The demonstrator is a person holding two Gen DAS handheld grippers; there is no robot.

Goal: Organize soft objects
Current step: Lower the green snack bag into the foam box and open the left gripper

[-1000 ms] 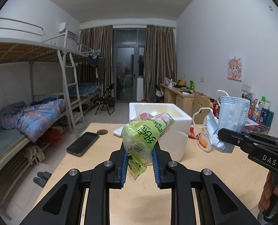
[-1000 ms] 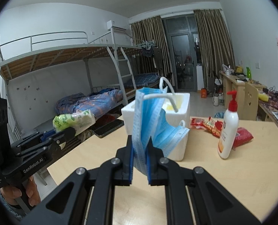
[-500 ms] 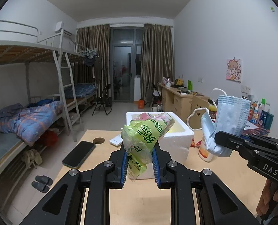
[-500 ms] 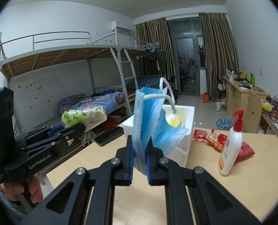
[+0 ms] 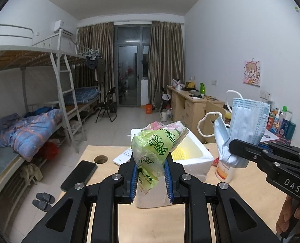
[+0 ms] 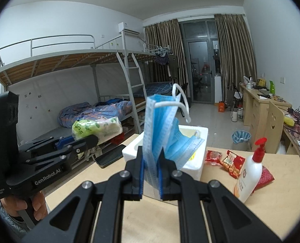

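Left gripper (image 5: pixel 151 177): jaws partly closed, blue pads pinching a crumpled green plastic tissue pack (image 5: pixel 156 149), held up above the light wooden table (image 5: pixel 241 198), in front of the white foam box (image 5: pixel 198 162).

Right gripper (image 6: pixel 151 174): jaws nearly closed, clamping a folded blue surgical face mask (image 6: pixel 162 133) with white ear loops, upright, in front of the same box.

White foam box: open-topped, near the table's far edge; yellow foam netting (image 5: pixel 180 155) inside.

Table, right side: white pump bottle with red cap (image 6: pixel 249 174), red snack packets (image 6: pixel 231 161) beside it. Left edge: black phone (image 5: pixel 80 175).
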